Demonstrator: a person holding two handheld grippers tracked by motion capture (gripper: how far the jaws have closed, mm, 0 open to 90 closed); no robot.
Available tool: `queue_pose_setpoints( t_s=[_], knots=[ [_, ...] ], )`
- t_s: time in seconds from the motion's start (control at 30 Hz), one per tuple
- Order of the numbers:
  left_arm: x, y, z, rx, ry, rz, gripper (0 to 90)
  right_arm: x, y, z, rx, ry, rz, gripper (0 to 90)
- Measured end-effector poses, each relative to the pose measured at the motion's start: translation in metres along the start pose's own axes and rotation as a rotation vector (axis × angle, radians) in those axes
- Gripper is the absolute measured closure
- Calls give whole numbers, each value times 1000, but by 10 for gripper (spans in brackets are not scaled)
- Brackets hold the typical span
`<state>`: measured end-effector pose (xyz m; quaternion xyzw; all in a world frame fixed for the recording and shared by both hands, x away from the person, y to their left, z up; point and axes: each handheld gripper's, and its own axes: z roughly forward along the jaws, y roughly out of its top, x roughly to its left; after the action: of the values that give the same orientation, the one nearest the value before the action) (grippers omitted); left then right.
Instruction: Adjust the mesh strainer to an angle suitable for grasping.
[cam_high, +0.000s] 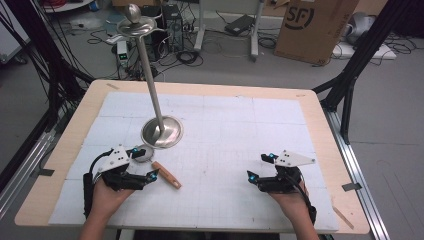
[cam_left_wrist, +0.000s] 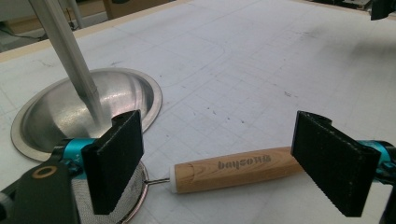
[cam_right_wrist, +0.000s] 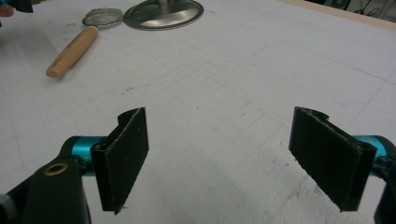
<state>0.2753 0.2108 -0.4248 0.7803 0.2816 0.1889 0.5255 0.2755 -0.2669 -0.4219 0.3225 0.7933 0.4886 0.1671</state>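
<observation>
- Strainer (cam_left_wrist: 140, 196) with a wooden handle (cam_left_wrist: 233, 169) is lying on the white gridded mat (cam_high: 225, 130) of the table (cam_high: 320, 120), at the front left; its small mesh bowl is resting just beside the domed base (cam_left_wrist: 56, 112) of a tall metal stand (cam_high: 150, 75), whether touching it or not cannot be told.
- Handling, as a judgement: the strainer is looking light and stiff, with the rounded, smooth wood offering the broadest and firmest hold. The fine mesh is likely denting under pressure, and the thin wire neck joining mesh to handle is giving little surface, so the middle of the handle is the sensible place to take hold.
- Printed lettering is running along the handle in the left gripper view; the handle's white-capped end is pointing toward the mesh.
- Left gripper (cam_high: 140, 167) is sitting low over the mat with its jaws spread wide and nothing between the pads. In the left gripper view the handle is lying crosswise between the two jaws, one jaw above the mesh rim, the other near the handle's far end.
- Left hand (cam_high: 107, 192) is gripping the tool from behind, forearm entering from the bottom edge, jaws aimed forward and to the right, toward the handle.
- Right gripper (cam_high: 260, 167) is resting well apart from the strainer at the front right, jaws likewise wide open and empty, bare mat between them in the right gripper view.
- Right hand (cam_high: 292, 197) is holding its tool level, jaws pointing leftward across the mat.
- Stand, as a judgement: its thin pole and top dish look tippable if the base is knocked.
</observation>
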Motion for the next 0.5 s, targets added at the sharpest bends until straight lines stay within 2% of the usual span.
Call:
queue_pose_setpoints(
  t_s=[0.23, 0.33, 0.37, 0.4, 0.43, 0.5],
  knots=[
    [-3, -2, 1, 32, -27, 21, 219, 1, 0, 2, 2, -1, -4, 190],
    [-6, -2, 2, 41, -57, 28, 339, 3, 1, 1, 1, -1, -12, 190],
    [-8, -3, 2, 55, -76, 46, 380, 3, 2, 1, -1, -3, -10, 190],
    [-8, -3, 2, 55, -76, 46, 422, 3, 2, 1, -2, -5, -11, 190],
    [-11, -3, 4, 69, -97, 54, 457, 3, 2, 1, -4, -5, -10, 190],
    [-12, -3, 5, 76, -106, 57, 535, 3, 2, 1, -3, -5, -14, 190]
  ],
)
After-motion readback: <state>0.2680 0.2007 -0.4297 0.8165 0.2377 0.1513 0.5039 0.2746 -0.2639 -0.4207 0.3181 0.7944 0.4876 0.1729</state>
